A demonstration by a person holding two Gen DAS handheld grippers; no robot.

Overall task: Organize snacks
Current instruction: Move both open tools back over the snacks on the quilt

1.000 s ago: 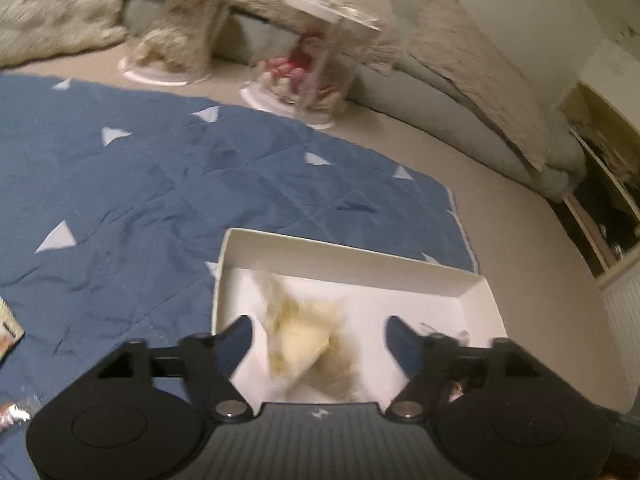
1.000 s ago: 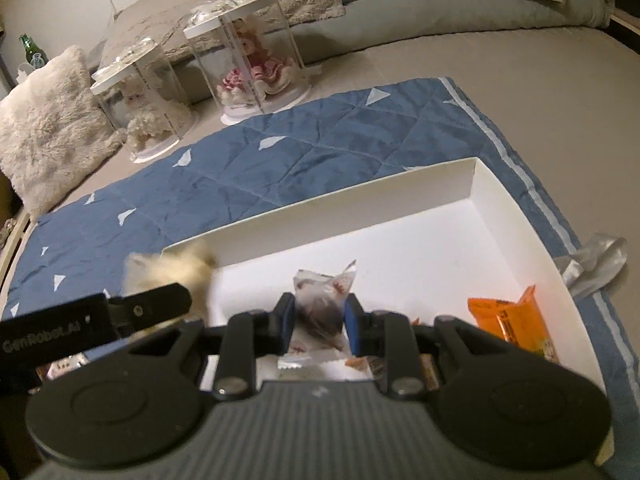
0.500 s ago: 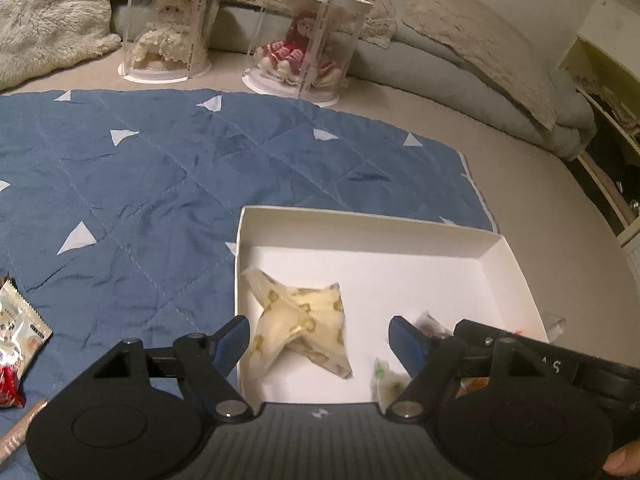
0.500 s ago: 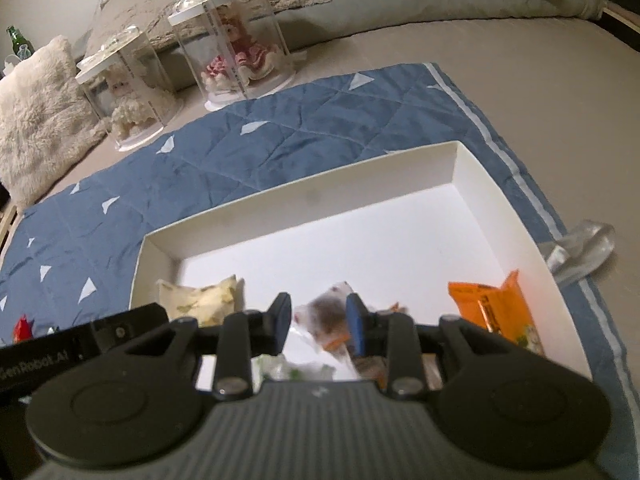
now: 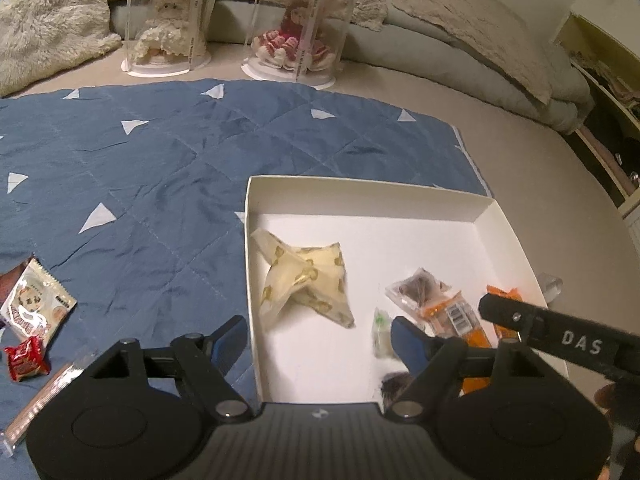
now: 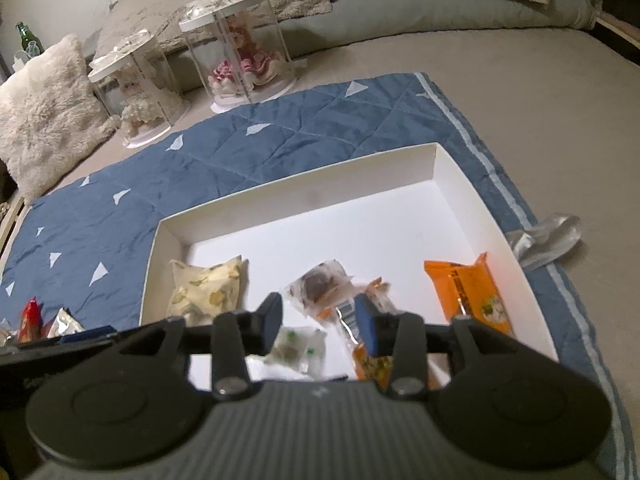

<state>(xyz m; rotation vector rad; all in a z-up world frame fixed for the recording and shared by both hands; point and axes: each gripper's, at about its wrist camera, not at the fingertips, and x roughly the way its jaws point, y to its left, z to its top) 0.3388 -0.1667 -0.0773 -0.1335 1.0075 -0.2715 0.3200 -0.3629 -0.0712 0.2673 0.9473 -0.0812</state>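
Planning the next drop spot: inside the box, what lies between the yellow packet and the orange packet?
In the right wrist view, a clear-wrapped brown snack lies between the yellow packet and the orange packet.

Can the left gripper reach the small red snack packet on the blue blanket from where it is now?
Probably yes. The left gripper is open and holds nothing, and the red packet lies uncovered on the blue blanket, outside the white box, off to the gripper's left. Nothing stands between them.

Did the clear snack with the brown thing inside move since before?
Yes. The clear brown snack left the right gripper, whose jaws have just been opening, and lies on the white box floor.
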